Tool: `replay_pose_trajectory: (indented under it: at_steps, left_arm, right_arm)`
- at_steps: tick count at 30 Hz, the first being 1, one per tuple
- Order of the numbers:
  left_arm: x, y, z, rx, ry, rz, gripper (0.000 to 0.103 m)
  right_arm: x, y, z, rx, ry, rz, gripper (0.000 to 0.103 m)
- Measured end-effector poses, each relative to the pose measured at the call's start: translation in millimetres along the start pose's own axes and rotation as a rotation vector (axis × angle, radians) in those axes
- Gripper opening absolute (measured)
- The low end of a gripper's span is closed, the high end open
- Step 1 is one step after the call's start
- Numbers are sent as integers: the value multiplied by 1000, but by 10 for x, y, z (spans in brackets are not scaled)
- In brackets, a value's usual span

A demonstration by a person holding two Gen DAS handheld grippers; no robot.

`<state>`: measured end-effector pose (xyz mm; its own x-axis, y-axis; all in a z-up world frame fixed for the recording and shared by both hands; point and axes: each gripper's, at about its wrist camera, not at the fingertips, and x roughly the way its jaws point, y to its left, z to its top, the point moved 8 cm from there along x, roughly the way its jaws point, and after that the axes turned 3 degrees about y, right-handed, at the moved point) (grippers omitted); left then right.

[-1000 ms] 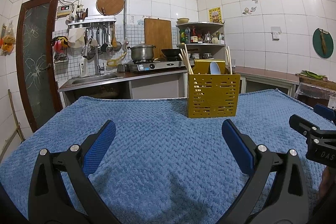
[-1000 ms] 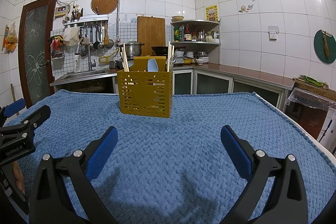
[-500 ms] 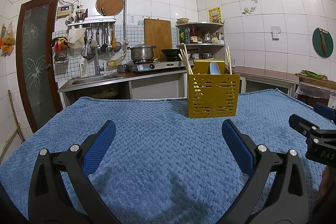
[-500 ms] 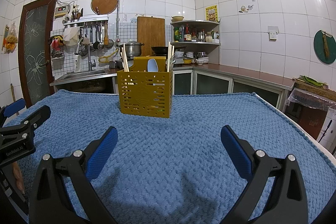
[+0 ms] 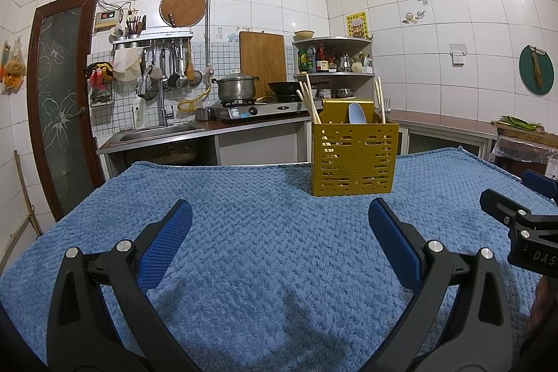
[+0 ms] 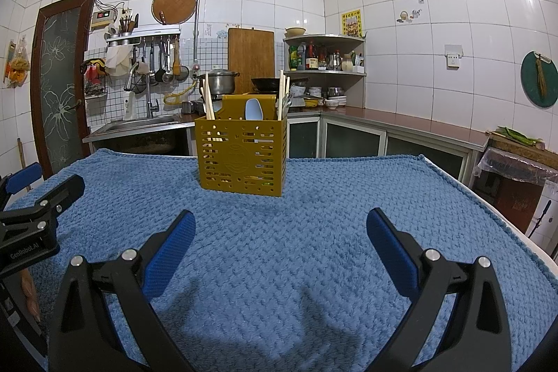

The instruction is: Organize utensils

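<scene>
Both grippers empty, jaws spread wide, hovering low over the blue knit towel (image 5: 265, 253) covering the surface. Left gripper (image 5: 279, 225) and right gripper (image 6: 279, 229) sit side by side; each shows at the edge of the other's view.

Yellow slotted utensil caddy (image 5: 354, 159) stands upright on the towel toward the far edge, well apart from both grippers. Inside: wooden chopsticks (image 5: 308, 100) leaning left in the left compartment, more chopsticks (image 5: 380, 100) near upright on the right, a pale blue spoon (image 5: 356, 113) in the middle, bowl end up. The right view shows what looks like metal cutlery beside the right chopsticks; too small to identify.

No loose utensils visible on the towel.
</scene>
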<state>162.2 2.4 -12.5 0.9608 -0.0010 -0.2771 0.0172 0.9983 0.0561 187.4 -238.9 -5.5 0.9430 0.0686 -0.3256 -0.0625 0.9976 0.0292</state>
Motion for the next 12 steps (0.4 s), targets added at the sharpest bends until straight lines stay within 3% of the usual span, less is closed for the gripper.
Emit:
replay_pose_trajectory:
  at_steps: [12]
  left_arm:
    - [23, -10, -28, 5, 17, 17, 98]
  right_arm:
    - [-1, 2, -1, -1, 0, 0, 96]
